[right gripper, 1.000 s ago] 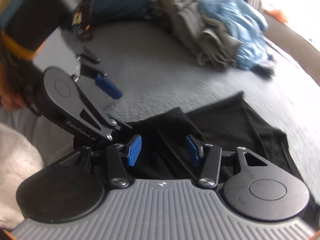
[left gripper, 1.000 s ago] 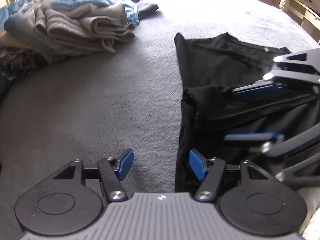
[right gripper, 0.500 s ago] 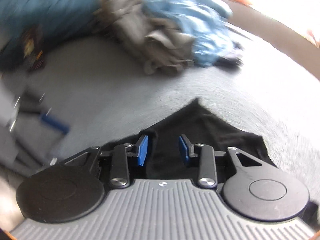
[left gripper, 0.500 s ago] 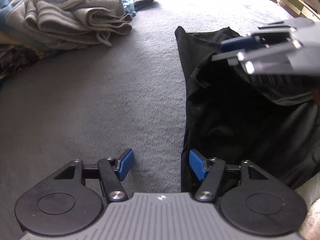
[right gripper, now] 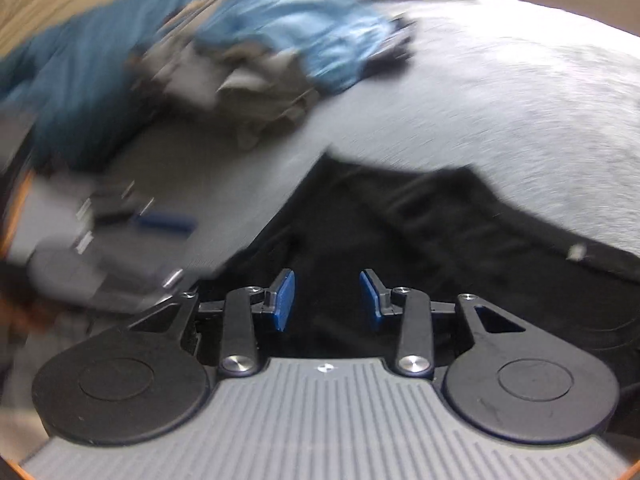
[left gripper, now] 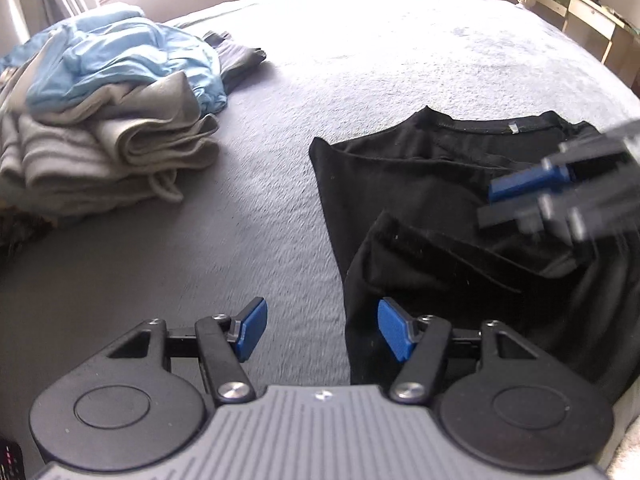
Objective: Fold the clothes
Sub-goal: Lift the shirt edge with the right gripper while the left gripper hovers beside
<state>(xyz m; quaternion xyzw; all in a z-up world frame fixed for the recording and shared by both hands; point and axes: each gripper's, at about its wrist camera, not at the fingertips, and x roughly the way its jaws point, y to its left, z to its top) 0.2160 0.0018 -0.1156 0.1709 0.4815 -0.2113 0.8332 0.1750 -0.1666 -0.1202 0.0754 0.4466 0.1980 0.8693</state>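
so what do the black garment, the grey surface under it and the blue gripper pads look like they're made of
Black garment: thin matte knit, likely cotton jersey; it lies in soft creases and has a stitched neckline with a small tag.
Grey surface: fuzzy, short-pile fabric, possibly fleece or plush bedding; its nap shows as fine texture.
Blue pads: smooth, matte, probably rubber or soft plastic; the exact material is unclear.

The right wrist view is smeared by motion: the pile of clothes [right gripper: 256,56] reads only as blue and grey streaks, and the left gripper [right gripper: 160,222] at the left edge is a grey blur with 1 blue pad, its jaws unreadable there. In the left wrist view the right gripper [left gripper: 516,196] is blurred and cut off by the right edge. The black garment [left gripper: 420,208] runs under both grippers' bodies and past the frame, so its lower hem is hidden. The pile's left side leaves the picture.
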